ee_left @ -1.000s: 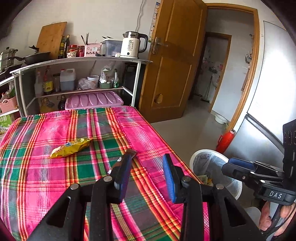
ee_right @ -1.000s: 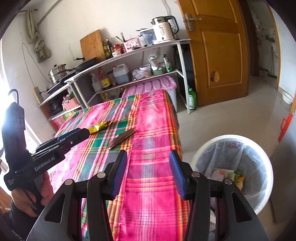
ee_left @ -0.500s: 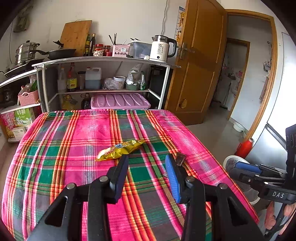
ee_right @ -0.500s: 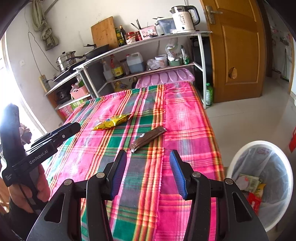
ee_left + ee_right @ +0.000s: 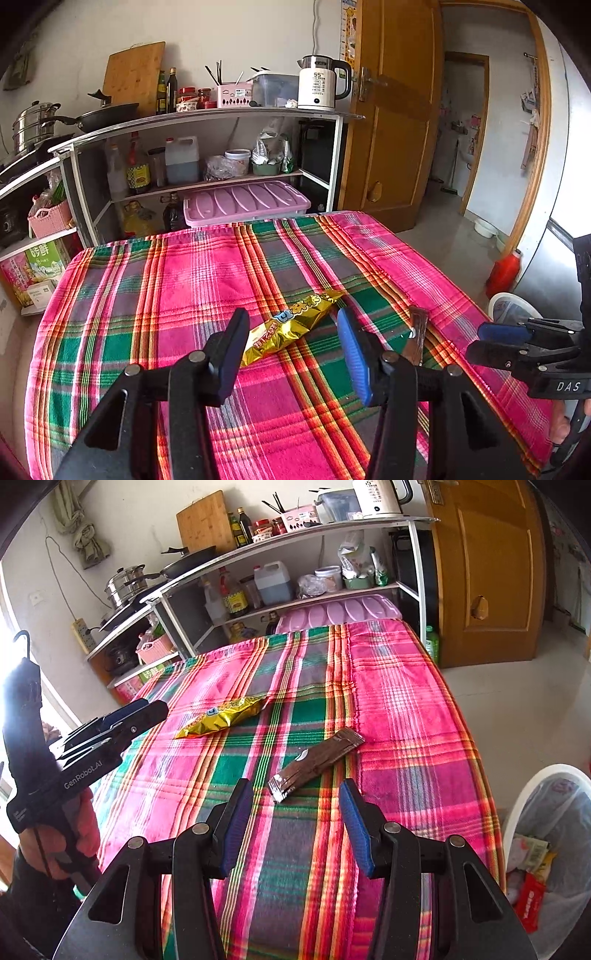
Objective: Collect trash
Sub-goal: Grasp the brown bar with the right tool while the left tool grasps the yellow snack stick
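Left tool (image 5: pixel 291 349) opening over the gold wrapper (image 5: pixel 291 325); right tool (image 5: pixel 295 819) agape, empty.
Approach step: next, each lowers onto its wrapper, brown wrapper (image 5: pixel 317 762) at twelve o'clock.

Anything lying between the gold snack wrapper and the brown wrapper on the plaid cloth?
Nothing: only bare plaid tablecloth separates the gold snack wrapper from the brown wrapper, clearest in the right wrist view.

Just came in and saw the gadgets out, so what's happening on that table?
A person is clearing trash with a gripper in each hand. The left gripper, jaws opening, is lined up on the yellow snack wrapper; the right gripper is open just short of the brown wrapper. Both wrappers lie untouched on the plaid tablecloth. The white bin beside it already holds some.
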The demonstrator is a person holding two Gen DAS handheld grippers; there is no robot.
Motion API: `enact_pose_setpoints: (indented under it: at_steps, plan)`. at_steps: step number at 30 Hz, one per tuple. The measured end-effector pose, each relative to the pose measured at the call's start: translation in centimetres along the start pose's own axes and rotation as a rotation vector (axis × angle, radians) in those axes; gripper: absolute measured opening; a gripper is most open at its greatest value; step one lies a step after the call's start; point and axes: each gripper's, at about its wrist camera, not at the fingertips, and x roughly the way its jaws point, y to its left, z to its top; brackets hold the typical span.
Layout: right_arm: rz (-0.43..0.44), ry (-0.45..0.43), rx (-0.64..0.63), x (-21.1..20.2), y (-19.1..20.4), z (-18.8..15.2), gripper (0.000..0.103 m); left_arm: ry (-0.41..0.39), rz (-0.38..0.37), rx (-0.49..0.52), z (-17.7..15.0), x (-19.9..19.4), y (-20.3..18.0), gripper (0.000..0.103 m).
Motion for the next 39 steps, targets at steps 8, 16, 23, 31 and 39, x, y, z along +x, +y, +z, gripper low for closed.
enact_pose_setpoints:
  at_steps: [8,16,23,31,39]
  plan:
    - [-0.009,0.035,0.025,3.0,-0.3,0.8,0.05,0.071,-0.011,0.034,0.0,4.5,0.8,0.052]
    - [-0.005,0.054,0.049,3.8,-0.8,0.7,0.05,0.243,-0.038,0.009,-0.5,8.1,1.3,0.051]
    - [-0.004,0.049,0.059,3.8,-1.0,1.0,0.05,0.261,-0.021,-0.001,-1.3,7.1,0.5,0.01]
    - [-0.029,0.065,0.097,5.8,-0.9,1.7,0.05,0.185,-0.032,-0.064,-1.9,3.0,0.7,0.01]
    - [-0.152,0.067,0.032,6.7,0.3,2.1,0.029,0.154,-0.042,-0.081,-1.6,1.8,0.9,0.01]
